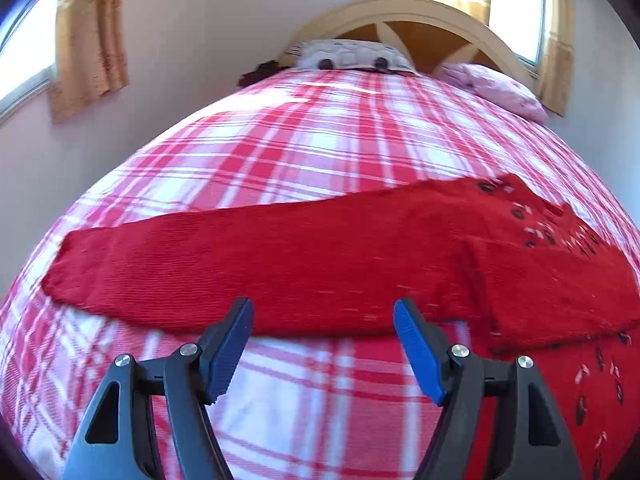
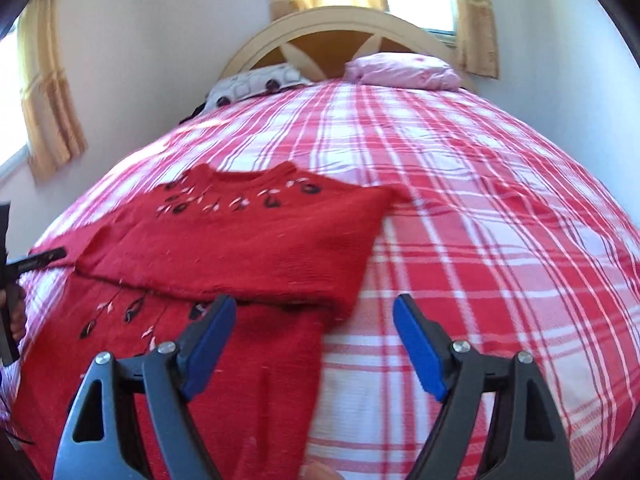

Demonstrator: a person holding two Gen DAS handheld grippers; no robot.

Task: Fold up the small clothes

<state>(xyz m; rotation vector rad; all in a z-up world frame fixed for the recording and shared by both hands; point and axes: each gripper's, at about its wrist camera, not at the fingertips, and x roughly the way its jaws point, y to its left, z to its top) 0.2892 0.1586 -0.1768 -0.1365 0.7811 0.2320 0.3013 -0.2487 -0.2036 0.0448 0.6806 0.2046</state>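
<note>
A red knitted sweater [image 1: 320,252] with dark and pale embroidery lies flat on the red-and-white plaid bedspread [image 1: 320,148]. In the left wrist view one sleeve stretches out to the left. My left gripper [image 1: 322,308] hovers open at that sleeve's near edge with nothing between its pads. In the right wrist view the sweater [image 2: 224,240] has its top part folded across the body. My right gripper [image 2: 314,302] is open over the sweater's right edge, one finger above the knit and the other above the bedspread [image 2: 480,220]. It holds nothing. At the far left edge one of the left gripper's fingers [image 2: 44,257] shows.
A pale wooden arched headboard [image 2: 340,20] stands at the far end, with a patterned pillow [image 2: 256,82] and a pink pillow [image 2: 404,70] against it. Curtained windows [image 1: 516,8] are behind and to the left. White walls flank the bed. Bare bedspread spreads to the sweater's right.
</note>
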